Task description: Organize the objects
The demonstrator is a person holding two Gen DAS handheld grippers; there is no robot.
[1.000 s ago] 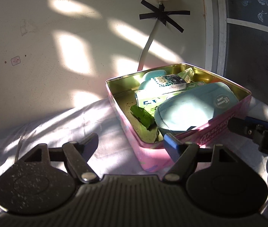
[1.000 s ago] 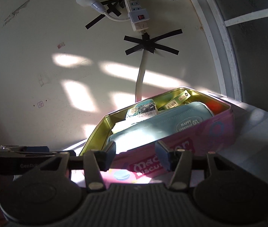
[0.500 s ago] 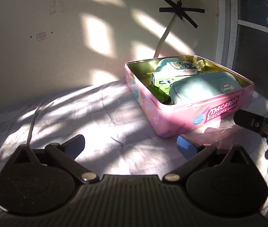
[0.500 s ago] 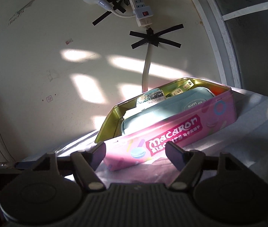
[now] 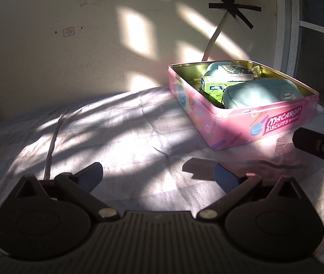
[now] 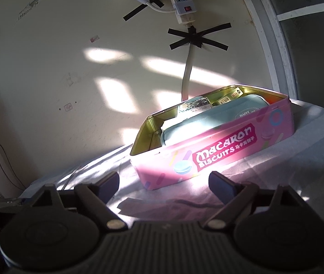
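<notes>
A pink "Macaron Biscuits" tin stands open on the white cloth, back right in the left wrist view and centre in the right wrist view. Inside lie a teal pouch, a green box and other small packs. My left gripper is open over bare cloth, short of the tin and to its left. My right gripper sits just in front of the tin's long side, its jaws opening with nothing between them. One of its fingers shows at the right edge.
The tin sits near a cream wall with a taped power strip and a cable running down behind it. A window frame rises at the right. A thin cord lies on the cloth at left.
Both grippers have let go of the tin, spread their jaws wide and drawn back from it. The tin now looks smaller and farther off in both views.
</notes>
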